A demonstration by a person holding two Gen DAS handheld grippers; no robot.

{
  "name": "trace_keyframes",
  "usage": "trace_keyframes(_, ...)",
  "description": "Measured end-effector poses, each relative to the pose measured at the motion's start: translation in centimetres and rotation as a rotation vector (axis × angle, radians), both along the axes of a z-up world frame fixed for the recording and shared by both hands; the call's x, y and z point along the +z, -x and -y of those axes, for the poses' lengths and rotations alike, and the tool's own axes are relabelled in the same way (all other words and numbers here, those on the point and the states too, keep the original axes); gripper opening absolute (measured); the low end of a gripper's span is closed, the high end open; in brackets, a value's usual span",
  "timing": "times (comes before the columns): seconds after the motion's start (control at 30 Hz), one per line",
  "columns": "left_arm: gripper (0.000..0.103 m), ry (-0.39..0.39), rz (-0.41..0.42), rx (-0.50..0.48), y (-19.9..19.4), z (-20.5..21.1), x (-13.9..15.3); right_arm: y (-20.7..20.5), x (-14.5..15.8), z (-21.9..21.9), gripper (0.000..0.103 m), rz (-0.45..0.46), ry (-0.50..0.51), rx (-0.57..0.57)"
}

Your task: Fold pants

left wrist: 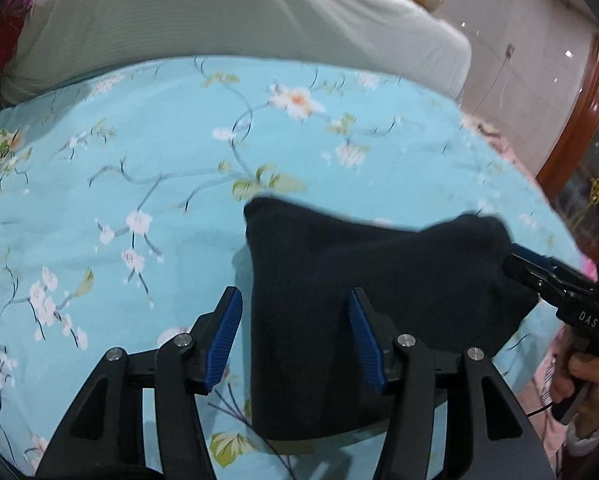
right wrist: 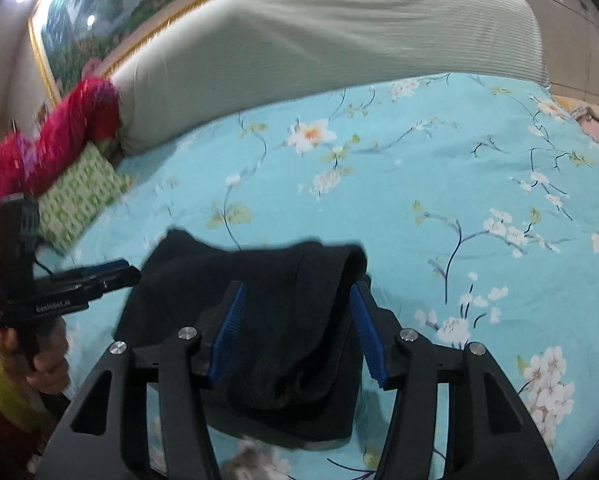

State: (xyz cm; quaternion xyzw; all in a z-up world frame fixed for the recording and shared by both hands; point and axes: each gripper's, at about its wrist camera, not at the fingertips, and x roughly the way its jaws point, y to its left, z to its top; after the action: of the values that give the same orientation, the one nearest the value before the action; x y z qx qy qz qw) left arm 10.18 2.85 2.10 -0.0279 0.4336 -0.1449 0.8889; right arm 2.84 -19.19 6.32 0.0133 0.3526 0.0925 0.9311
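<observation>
Left gripper [left wrist: 295, 340]: black angular fingers with ribbed blue pads [left wrist: 223, 340]. Jaws released, standing apart; the left pad is over bare sheet, the right pad over the dark cloth. Neither pad presses on anything.

Right gripper [right wrist: 297, 332]: same build. Jaws released; a rolled edge of the cloth lies in the gap between the pads [right wrist: 229, 336], but no clamping is visible. In the left wrist view this gripper enters from the right, its tips at the cloth's far right corner, with a hand [left wrist: 575, 376] on its grip.

Pants [left wrist: 363, 312]: black, soft, matte knit, folded into a compact, roughly rectangular bundle with rounded corners and a thick doubled edge on its right side. They lie on the near part of the bed, directly ahead of both grippers.

Bed sheet [left wrist: 139, 160]: smooth light-blue cotton printed with white blossoms and thin dark branches, lightly creased.

Far left: a small green-and-white patterned cushion [right wrist: 79, 196] and a red fuzzy fabric [right wrist: 59, 136].

Far edge: a long, bulky, pale ribbed bolster [right wrist: 319, 40] running across the bed. Behind it, a gilt-framed painting [right wrist: 99, 12] on the wall.
</observation>
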Motion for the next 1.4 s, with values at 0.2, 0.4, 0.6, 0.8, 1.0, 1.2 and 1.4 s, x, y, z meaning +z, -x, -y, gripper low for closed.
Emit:
trace_keyframes(0.2, 0.06, 0.051, -0.069, 0.005, -0.5, -1.0, -2.9, 0.6, -3.1, 1.7, 0.056, -0.067, 0.082, -0.022)
trace_keyframes(0.4, 0.06, 0.076, -0.068, 0.01, -0.5, -1.4, -2.4, 0.5, -3.2, 2.5, 0.057, -0.086, 0.02, -0.014)
trace_keyframes(0.6, 0.059, 0.094, -0.086, 0.008, -1.4, -1.5, -2.3, 0.0, -1.9, 3.1, 0.057, -0.088, -0.122, 0.007)
trace_keyframes(0.8, 0.06, 0.166, -0.163, 0.007, -2.2, -1.8, -4.6, -0.3, -4.2, 4.6, 0.058, -0.145, -0.206, -0.002)
trace_keyframes(1.0, 0.047, 0.245, -0.195, 0.008, -2.6, -2.0, -5.3, -0.7, -4.7, 4.3, 0.058, -0.174, -0.25, 0.009)
trace_keyframes(1.2, 0.026, 0.31, -0.169, -0.003, -2.0, -2.7, -3.9, -0.5, -4.1, 3.9, 0.047, -0.163, -0.287, 0.032)
trace_keyframes(1.4, 0.024, 0.272, -0.075, 0.024, -1.0, -3.6, -0.4, -1.1, -1.5, 2.0, 0.04, -0.107, -0.305, 0.108)
